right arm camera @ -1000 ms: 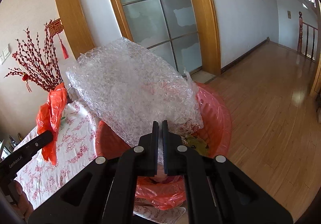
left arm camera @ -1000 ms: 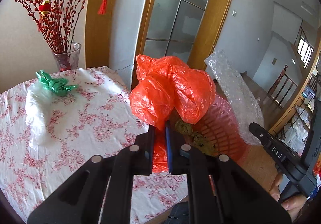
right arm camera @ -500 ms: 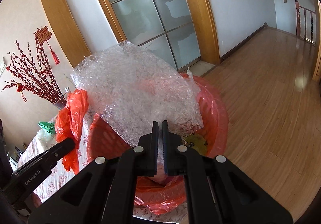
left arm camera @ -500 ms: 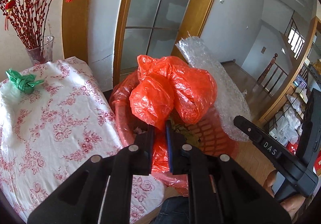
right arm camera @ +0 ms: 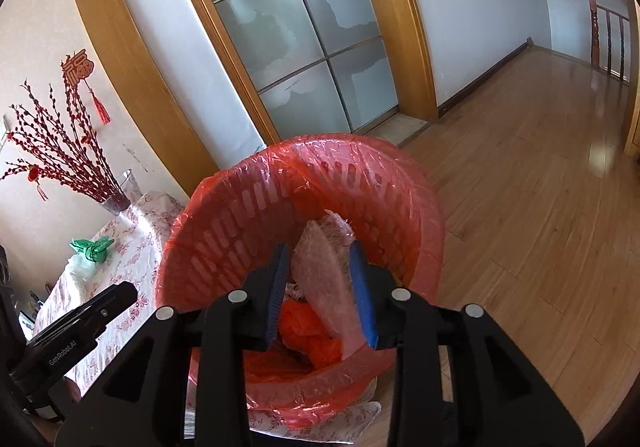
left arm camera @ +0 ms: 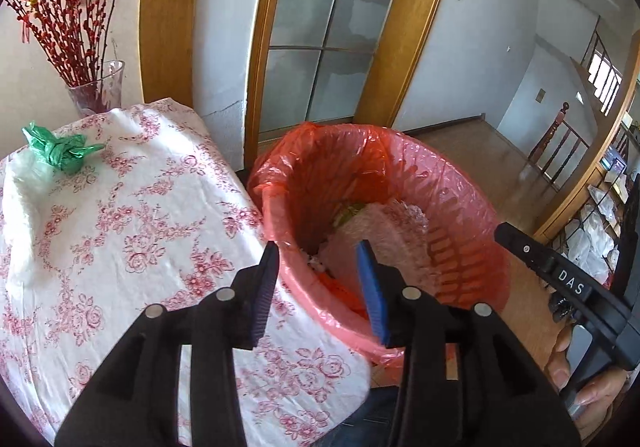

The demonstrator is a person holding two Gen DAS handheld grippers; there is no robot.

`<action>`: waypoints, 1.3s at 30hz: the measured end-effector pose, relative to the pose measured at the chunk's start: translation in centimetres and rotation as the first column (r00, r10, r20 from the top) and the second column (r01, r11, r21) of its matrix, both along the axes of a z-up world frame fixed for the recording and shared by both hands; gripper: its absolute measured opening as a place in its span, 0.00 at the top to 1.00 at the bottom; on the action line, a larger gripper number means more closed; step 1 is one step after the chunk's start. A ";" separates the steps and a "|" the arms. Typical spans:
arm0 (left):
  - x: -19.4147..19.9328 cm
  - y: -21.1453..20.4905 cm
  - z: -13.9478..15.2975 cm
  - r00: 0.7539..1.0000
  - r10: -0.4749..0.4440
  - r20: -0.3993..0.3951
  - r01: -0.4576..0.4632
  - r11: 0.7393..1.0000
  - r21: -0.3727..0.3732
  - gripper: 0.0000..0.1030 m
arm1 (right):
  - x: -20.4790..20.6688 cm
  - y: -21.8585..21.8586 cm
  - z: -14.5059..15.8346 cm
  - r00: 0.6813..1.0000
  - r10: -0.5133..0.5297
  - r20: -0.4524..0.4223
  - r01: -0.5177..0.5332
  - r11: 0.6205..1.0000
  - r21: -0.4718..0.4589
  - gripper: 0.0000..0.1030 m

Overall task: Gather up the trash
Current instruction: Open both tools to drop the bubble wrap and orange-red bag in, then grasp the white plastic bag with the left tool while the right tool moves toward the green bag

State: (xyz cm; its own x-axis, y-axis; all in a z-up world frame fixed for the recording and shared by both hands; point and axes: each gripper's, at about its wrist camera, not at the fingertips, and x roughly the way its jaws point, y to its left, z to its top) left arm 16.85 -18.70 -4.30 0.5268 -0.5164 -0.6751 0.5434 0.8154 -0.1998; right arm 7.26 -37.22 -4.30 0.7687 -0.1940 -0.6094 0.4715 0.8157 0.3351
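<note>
Bubble wrap [right arm camera: 324, 279] and orange bag [right arm camera: 308, 335] are dropped in the basket [left arm camera: 472, 207]; both grippers, left [left arm camera: 318, 289] and right [right arm camera: 320, 289], have just been opened and are held empty; green wad [left arm camera: 60, 151] is left on the surface [left arm camera: 132, 231].

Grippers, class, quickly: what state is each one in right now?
Left gripper: open, holding nothing, jaws just opened.
Right gripper: open, holding nothing, jaws just opened.
</note>
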 end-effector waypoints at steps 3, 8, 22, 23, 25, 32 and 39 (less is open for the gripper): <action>-0.1 1.5 0.3 0.999 0.031 0.016 -0.031 0.999 0.013 0.56 | -0.1 0.1 0.0 1.000 0.000 -0.007 0.000 1.000 -0.001 0.68; 0.2 3.9 0.9 0.995 0.091 0.027 -0.092 0.995 0.027 0.52 | 0.0 1.0 0.1 1.000 0.016 -0.005 -0.016 1.000 -0.011 0.59; 6.6 15.1 1.9 0.908 0.406 0.101 -0.416 0.902 0.114 0.36 | 2.4 5.5 1.2 0.994 0.107 0.000 -0.106 0.990 -0.088 0.25; 7.3 15.9 1.8 0.898 0.429 0.102 -0.439 0.890 0.126 0.34 | 2.6 5.8 1.2 0.994 0.113 0.000 -0.112 0.990 -0.089 0.23; 8.6 17.2 1.4 0.881 0.462 0.098 -0.472 0.869 0.149 0.31 | 3.0 6.4 1.2 0.992 0.130 -0.004 -0.130 0.987 -0.093 0.22; 12.5 18.8 -1.0 0.844 0.534 0.040 -0.529 0.819 0.224 0.25 | 4.3 8.2 1.1 0.981 0.191 -0.028 -0.193 0.975 -0.106 0.21; 13.8 19.1 -2.8 0.820 0.572 -0.009 -0.553 0.795 0.250 0.33 | 5.2 9.6 1.1 0.971 0.233 -0.048 -0.237 0.964 -0.123 0.21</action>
